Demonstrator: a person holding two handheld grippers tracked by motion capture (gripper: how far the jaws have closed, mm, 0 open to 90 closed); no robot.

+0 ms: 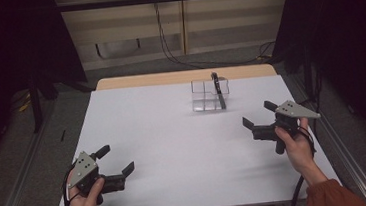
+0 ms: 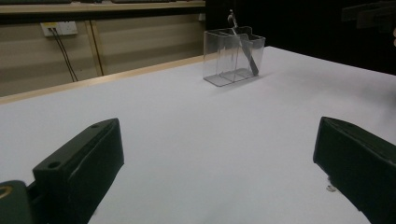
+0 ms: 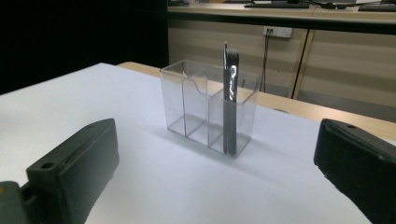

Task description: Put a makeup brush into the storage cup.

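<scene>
A clear plastic organizer (image 1: pixel 210 94) with several compartments stands near the table's far edge, right of centre. A dark slim tool (image 1: pixel 218 90) leans upright in one of its right-hand compartments. The same organizer (image 3: pixel 208 105) and tool (image 3: pixel 230 102) stand close ahead in the right gripper view, and the organizer (image 2: pixel 233 56) sits far off in the left gripper view. My left gripper (image 1: pixel 115 160) hovers open over the near left of the table, with nothing between its jaws. My right gripper (image 1: pixel 258 115) is open at the right side, short of the organizer, jaws empty.
The white table sheet (image 1: pixel 174 144) covers most of a wooden tabletop (image 1: pixel 183 77), which shows as a strip at the far edge. Cables (image 1: pixel 171 54) hang down the wall behind. Metal rails (image 1: pixel 22 182) run along both sides of the table.
</scene>
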